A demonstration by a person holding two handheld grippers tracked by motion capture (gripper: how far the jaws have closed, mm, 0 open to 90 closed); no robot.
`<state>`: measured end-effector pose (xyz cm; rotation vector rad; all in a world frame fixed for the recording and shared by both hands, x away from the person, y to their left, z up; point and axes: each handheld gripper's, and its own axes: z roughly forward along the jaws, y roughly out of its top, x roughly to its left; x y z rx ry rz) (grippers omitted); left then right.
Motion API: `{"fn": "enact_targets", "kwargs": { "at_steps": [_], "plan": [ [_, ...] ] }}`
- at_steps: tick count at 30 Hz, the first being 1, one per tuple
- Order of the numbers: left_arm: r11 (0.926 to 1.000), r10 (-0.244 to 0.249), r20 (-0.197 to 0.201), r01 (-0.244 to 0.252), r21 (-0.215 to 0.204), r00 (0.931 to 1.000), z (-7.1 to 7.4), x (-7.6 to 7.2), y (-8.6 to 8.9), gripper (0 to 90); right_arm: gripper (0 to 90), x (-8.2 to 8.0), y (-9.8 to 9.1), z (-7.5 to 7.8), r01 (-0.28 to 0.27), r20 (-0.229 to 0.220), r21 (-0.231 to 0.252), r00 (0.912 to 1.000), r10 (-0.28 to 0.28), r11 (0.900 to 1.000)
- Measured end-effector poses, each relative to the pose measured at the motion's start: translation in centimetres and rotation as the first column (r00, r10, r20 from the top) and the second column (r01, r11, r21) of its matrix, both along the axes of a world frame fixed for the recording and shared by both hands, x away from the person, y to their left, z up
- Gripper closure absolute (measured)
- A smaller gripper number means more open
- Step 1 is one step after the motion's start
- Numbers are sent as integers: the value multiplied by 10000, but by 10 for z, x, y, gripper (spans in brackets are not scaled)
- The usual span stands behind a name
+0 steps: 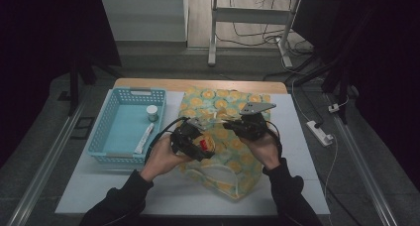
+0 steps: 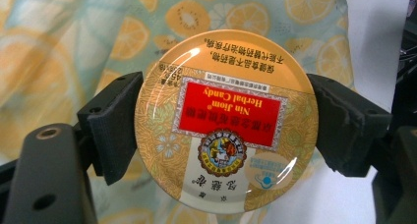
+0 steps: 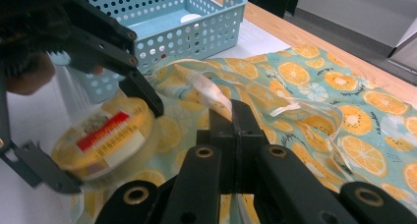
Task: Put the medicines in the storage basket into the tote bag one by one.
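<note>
While your left claw (image 2: 223, 121) carries the tin (image 2: 226, 121) clamped by its rim between both pads, the step in hand looks like packing: the tin is up off the surface (image 1: 307, 137), over the near-left part of the bag (image 1: 237, 171), just right of the basket (image 1: 111, 117). That basket holds a small jar (image 1: 152, 112) and a tube (image 1: 143, 138), both well apart from your work. In the right gripper view the tin shows blurred in the left claw, its label face up and tilted, near the bag's mouth. Your right claw (image 3: 235, 118) is closed, pinching a fold of the bag's rim and lifting it, so the opening gapes towards the tin. Next, I judge, you need to bring the tin across to that gap, tip it edge-first and slide it under the lifted rim before letting the pads part; keep the right pinch steady, or the cloth may sag and shut the mouth. Your left forearm comes in from the bottom left with the wrist bent inward, claw pointing right and forward; your right forearm comes in from the bottom right, hand angled left, claw aimed at the bag's middle.
</note>
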<state>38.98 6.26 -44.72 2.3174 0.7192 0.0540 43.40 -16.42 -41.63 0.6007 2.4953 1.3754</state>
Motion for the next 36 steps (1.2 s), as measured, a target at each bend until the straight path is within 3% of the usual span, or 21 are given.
{"fn": "enact_targets", "kwargs": {
  "at_steps": [5, 15, 24, 36],
  "plan": [
    [9998, -195, 237, 197, -101, 9995, -3, 5, -12, 205, 900, 0, 0, 0, 11, 14, -4, 10000, -11, 10000],
    [9991, -362, 178, 365, -219, 9992, -19, 20, -29, 205, 900, -2, 1, 1, -33, 39, 24, 10000, 33, 10000],
    [9988, 339, 133, -334, -361, 9993, -29, 38, -30, 205, 900, -3, 3, 0, -101, 38, -39, 9999, 101, 9999],
    [9912, 1290, 375, -1277, -355, 9909, -47, 62, -31, 205, 900, -3, 6, -4, -154, 4, -186, 9999, 154, 9997]
  ]
}}
